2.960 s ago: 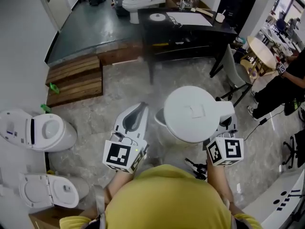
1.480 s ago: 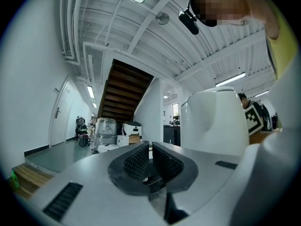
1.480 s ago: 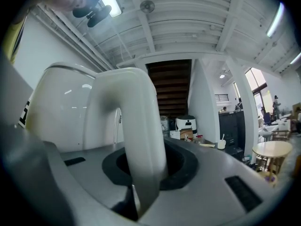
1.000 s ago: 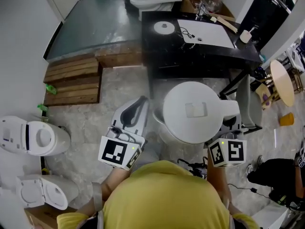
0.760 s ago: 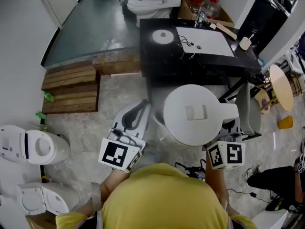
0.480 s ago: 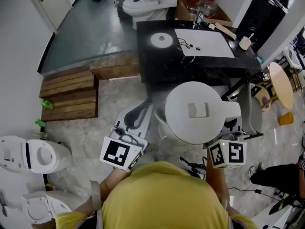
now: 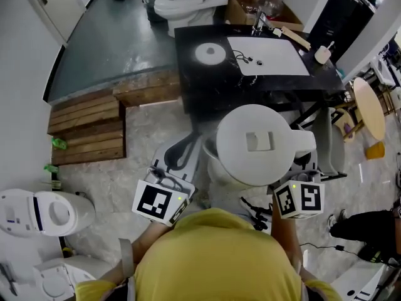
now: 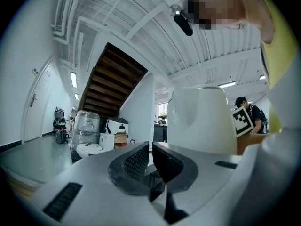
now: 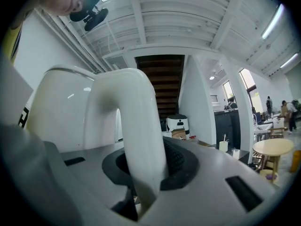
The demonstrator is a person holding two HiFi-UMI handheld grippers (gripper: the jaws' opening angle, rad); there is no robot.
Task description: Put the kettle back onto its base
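The white kettle [image 7: 257, 144] hangs in the air in front of the person, short of the black table [image 7: 276, 83]. My right gripper [image 7: 302, 162] is shut on its handle [image 9: 136, 126], which stands upright between the jaws, with the kettle body [image 9: 61, 112] to the left. The round white base [image 7: 208, 53] lies on the table's left part, beyond the kettle. Left of the kettle [image 8: 202, 117], my left gripper [image 7: 185, 144] is level with its jaws together and nothing between them [image 8: 151, 157].
A white mat [image 7: 269, 56] with a thin cable lies on the table right of the base. Wooden steps [image 7: 88, 127] and toilets [image 7: 44, 212] are on the left. A grey chair [image 7: 329, 149] and a round wooden table [image 7: 369, 108] stand on the right.
Both grippers and the kettle have moved forward toward the black table, which now lies closer. The grip on the handle is unchanged and the left jaws have stayed together.
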